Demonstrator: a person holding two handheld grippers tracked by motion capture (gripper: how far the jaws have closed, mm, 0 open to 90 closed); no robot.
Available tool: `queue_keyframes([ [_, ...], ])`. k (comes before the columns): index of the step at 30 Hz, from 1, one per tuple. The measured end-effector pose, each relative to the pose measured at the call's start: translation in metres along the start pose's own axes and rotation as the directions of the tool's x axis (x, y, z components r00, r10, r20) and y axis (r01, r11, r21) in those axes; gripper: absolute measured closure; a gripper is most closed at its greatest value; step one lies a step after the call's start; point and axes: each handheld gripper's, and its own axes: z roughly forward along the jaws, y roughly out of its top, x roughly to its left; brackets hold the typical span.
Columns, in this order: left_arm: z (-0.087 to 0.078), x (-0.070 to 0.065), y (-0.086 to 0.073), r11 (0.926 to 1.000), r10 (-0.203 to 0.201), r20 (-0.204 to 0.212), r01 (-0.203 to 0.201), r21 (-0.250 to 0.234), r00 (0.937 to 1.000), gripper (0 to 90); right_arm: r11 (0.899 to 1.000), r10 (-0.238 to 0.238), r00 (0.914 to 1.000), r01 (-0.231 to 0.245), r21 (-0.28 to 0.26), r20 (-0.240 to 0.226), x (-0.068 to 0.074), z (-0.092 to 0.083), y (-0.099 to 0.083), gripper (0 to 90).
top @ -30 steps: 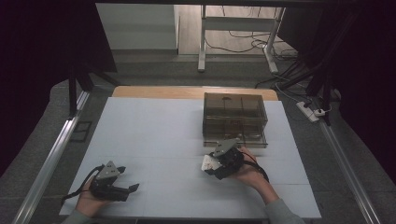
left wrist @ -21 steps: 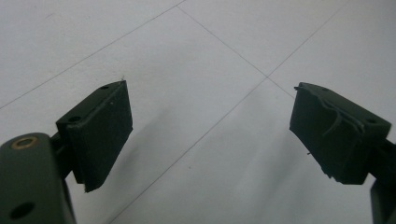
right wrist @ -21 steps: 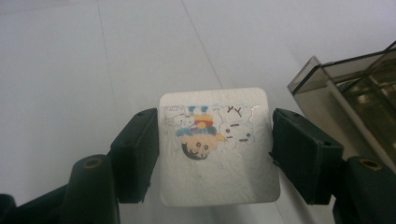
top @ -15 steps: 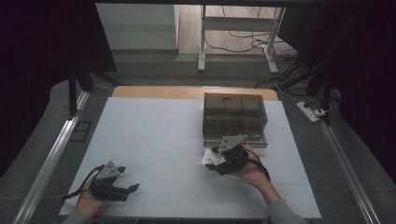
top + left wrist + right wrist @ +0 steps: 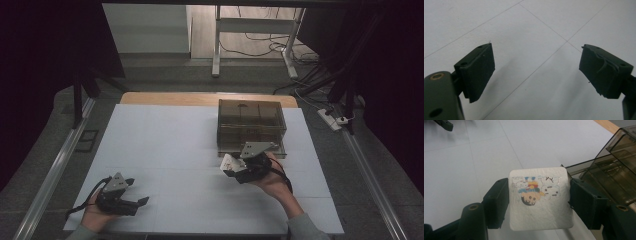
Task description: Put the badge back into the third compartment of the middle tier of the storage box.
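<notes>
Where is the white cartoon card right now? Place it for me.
The white cartoon card is clamped between the right gripper's jaws, held just in front of the smoky plastic drawer box on the right side of the table in the high view.

White card [image 5: 539,199], clamped between the right gripper [image 5: 539,201] jaws: colour cartoon print, seen upside down, figures with faces; small dark marks resembling "YY" beside them, not legible as words. No other text, brand, number or sign legible anywhere.
</notes>
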Motion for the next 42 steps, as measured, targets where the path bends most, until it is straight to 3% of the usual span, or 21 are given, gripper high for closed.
queue_keyframes([
  [15,0.0,0.0,0.0,1.0,0.0,0.001,0.0,0.0,1.0,13.2,1.0,0.012,0.9986,-0.011,-0.029,0.051,-0.004,-0.011,0.002,32.9],
  [29,0.0,0.0,0.0,1.0,0.0,0.002,0.0,0.001,1.0,13.2,0.997,0.059,0.9887,-0.053,-0.047,0.138,-0.013,-0.027,0.001,32.9],
  [42,0.001,0.0,0.0,1.0,0.001,0.004,-0.001,0.002,1.0,13.2,0.995,0.083,0.979,-0.069,-0.079,0.186,-0.019,-0.041,0.001,32.9],
])
